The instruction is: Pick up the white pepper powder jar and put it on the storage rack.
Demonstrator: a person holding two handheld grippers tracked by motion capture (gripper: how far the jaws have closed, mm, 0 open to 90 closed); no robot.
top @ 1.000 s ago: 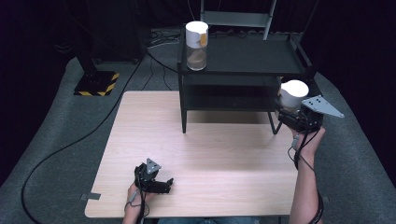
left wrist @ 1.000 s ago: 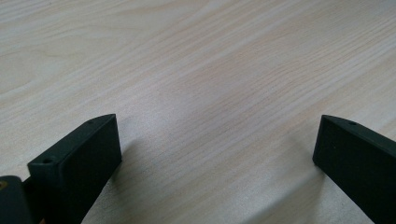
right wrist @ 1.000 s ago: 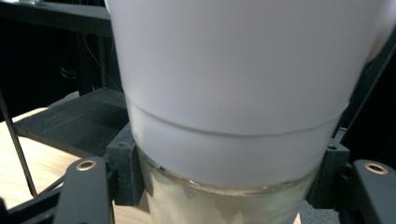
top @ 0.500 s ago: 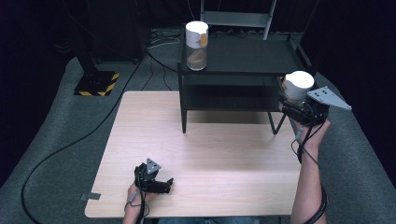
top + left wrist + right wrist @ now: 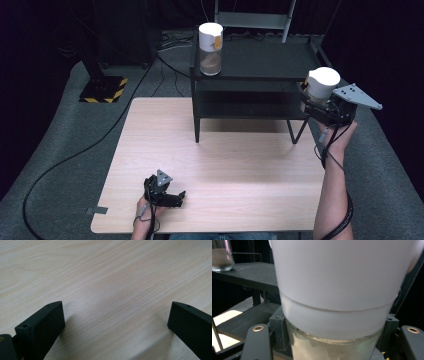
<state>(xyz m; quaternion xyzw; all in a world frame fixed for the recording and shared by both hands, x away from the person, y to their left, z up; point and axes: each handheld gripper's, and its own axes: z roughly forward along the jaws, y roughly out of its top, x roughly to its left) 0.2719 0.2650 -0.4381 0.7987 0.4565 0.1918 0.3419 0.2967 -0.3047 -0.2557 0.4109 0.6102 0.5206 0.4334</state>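
Note:
My right gripper is shut on a clear jar with a white lid, held in the air beside the right end of the black shelf unit. Up close in the right gripper view the jar shows pale powder in its glass bottom between the jaws. A second white-lidded jar, holding brownish powder, stands on the shelf's top left corner and appears again as the far jar. My left gripper rests on the wooden table near its front edge, jaws wide apart over bare wood.
The shelf unit stands at the back of the table, with a lower shelf under the top. Grey carpet surrounds the table, with a black cable at the left. A dark stand with a yellow-black striped base is at far left.
My right gripper has lifted the jar from the level of the lower shelf to near the top shelf's right edge. The left gripper has stayed put.

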